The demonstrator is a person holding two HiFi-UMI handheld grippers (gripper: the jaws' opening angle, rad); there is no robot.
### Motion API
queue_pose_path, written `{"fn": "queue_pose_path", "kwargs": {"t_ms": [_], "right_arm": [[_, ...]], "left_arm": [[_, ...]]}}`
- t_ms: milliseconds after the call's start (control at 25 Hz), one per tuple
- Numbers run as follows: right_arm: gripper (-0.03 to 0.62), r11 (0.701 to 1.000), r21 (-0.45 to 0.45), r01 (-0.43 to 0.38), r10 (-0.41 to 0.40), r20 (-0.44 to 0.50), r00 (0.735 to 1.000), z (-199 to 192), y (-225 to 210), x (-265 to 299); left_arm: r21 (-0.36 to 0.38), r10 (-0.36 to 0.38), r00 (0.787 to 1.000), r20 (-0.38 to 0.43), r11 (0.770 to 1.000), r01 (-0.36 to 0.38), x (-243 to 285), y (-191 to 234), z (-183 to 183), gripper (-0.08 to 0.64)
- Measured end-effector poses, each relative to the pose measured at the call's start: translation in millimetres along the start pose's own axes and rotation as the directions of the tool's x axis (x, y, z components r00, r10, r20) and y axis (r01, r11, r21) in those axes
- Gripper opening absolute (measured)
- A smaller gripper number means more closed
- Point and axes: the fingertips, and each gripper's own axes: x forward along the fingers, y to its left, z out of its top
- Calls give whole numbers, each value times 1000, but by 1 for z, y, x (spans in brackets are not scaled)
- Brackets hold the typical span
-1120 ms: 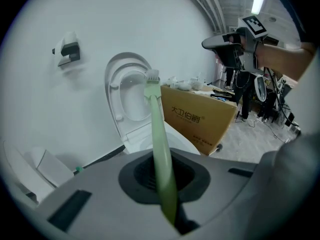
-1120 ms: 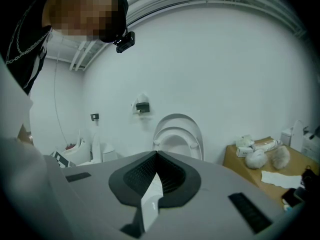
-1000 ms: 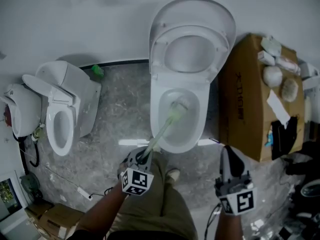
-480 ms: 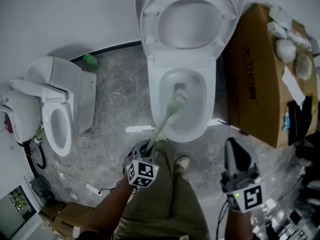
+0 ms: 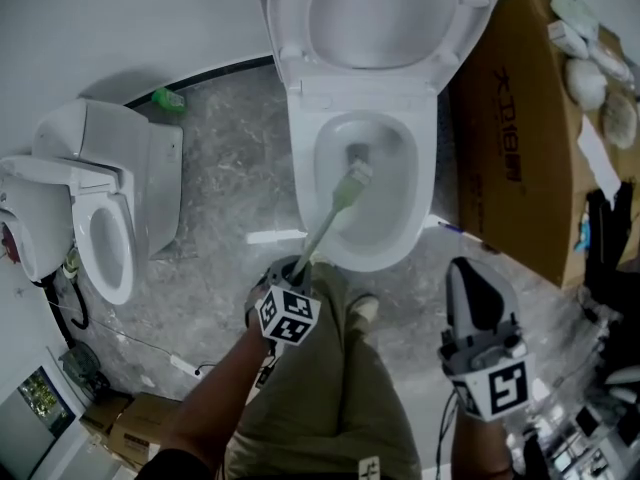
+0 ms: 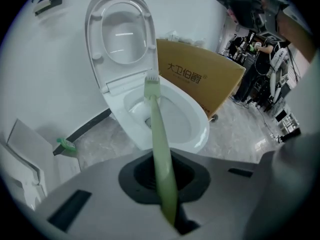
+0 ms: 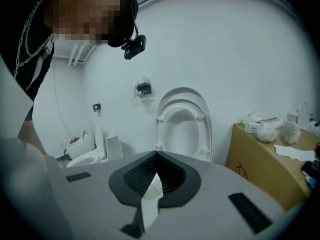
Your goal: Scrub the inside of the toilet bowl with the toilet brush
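Evidently mid-scrub: the pale green long-handled plastic toilet brush reaches into the white ceramic toilet bowl, its handle clamped in the jaws of the left gripper. The right gripper hangs aside, jaws pinching a small white paper scrap. Next, probably sweep the bristles round the wall.

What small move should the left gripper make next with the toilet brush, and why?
Probably sweep the toilet brush sideways onto the wall of the toilet bowl. The left gripper is shut on its green handle, and the brush head sits mid-bowl by the drain, off the side walls.
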Motion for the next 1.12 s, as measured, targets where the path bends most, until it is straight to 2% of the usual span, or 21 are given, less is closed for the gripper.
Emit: {"fn": "queue_pose_path", "kwargs": {"t_ms": [240, 600, 1120], "right_arm": [[5, 1000, 17, -6, 6, 4, 1000, 2, 4, 11], [5, 997, 77, -13, 15, -19, 1000, -14, 8, 18], [5, 990, 137, -16, 21, -30, 999, -18, -2, 41]], "left_arm": [[32, -26, 990, -142, 999, 31, 27, 6, -17, 2], [156, -15, 936, -351, 985, 74, 52, 22, -32, 2], [174, -46, 874, -483, 974, 148, 76, 22, -36, 2]]}}
